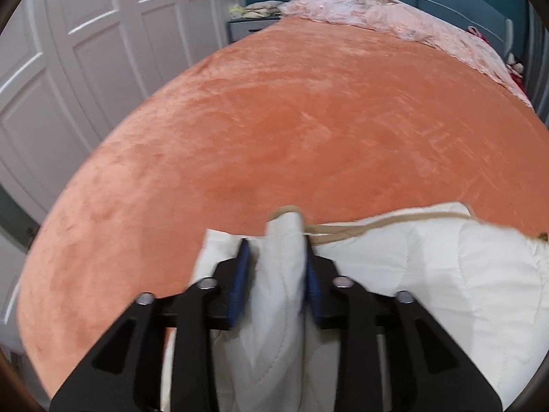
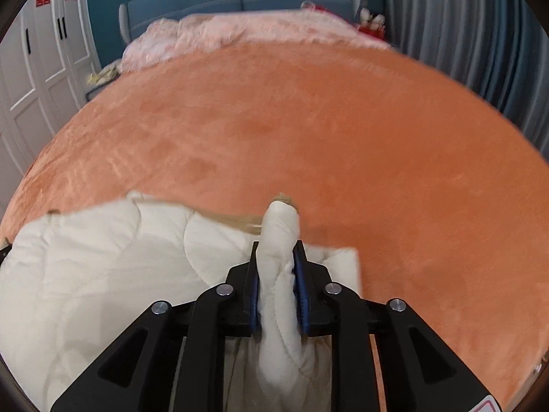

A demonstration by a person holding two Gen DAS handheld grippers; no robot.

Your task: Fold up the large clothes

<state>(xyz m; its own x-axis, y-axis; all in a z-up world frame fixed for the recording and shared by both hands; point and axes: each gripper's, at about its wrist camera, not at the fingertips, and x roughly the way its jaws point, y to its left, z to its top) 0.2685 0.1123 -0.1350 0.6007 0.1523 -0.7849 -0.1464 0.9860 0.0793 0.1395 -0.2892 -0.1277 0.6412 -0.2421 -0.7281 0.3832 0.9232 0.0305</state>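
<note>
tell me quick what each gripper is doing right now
left gripper: shut on a fold of the white quilted garment
right gripper: shut on another fold of it

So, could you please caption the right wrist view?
Right gripper pinching a fold of white quilted garment over an orange plush bedspread.

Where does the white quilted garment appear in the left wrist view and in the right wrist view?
Left wrist view: the white quilted garment fills the lower right, one bunched fold between the left gripper pads.
Right wrist view: it fills the lower left, one fold between the right gripper pads.
Shared landmark: the orange blanket, with the pink bedding behind it.
</note>
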